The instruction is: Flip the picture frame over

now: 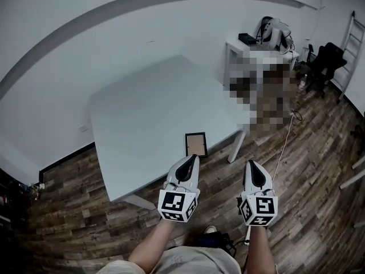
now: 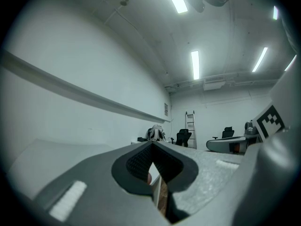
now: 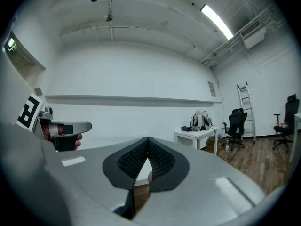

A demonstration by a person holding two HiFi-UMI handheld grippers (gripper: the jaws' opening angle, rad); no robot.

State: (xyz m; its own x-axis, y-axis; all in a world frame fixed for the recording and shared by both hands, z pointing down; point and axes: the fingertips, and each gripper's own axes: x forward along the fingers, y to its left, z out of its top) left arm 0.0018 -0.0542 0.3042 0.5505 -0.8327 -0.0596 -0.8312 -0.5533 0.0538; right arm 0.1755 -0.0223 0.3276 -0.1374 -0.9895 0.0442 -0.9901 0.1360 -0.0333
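your left gripper [image 1: 193,160]: clenched, 2 jaws tip to tip, nothing between, at near edge of grey table [image 1: 142,113]. picture frame [image 1: 195,144]: flat on table by that edge, just beyond left tips. your right gripper [image 1: 251,164]: clenched, empty, over wood floor [image 1: 319,153], apart from frame.

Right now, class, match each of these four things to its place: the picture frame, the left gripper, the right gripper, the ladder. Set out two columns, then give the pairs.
1 picture frame
2 left gripper
3 right gripper
4 ladder

A leaning at the room's far right
B over the wooden floor, beside the table
C flat on the grey table, near its edge
D tip at the table's edge, just short of the frame

Pairs: 1-C, 2-D, 3-B, 4-A
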